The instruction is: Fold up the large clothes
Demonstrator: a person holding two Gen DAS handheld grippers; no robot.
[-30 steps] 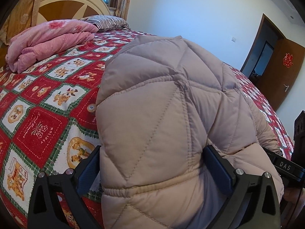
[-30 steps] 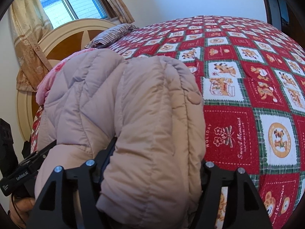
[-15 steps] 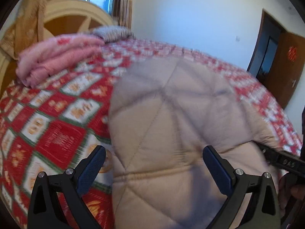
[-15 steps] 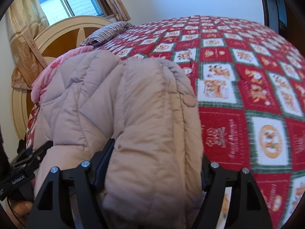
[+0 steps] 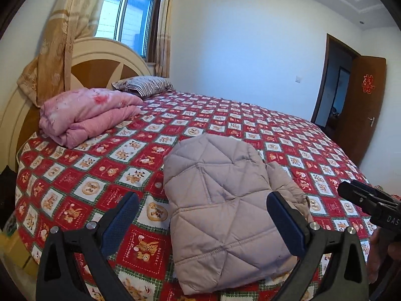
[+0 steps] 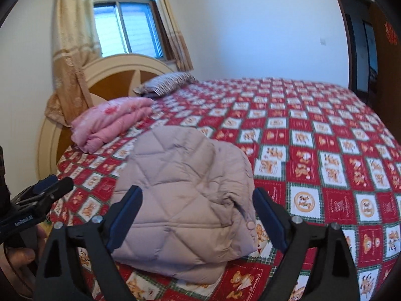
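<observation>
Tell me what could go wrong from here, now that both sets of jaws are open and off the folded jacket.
1. The puffy quilted jacket may spring open: in the right wrist view its upper layer bulges loosely over the lower one.
2. It lies near the bed's front edge, so a nudge from the left gripper or right gripper could slide it off.
</observation>
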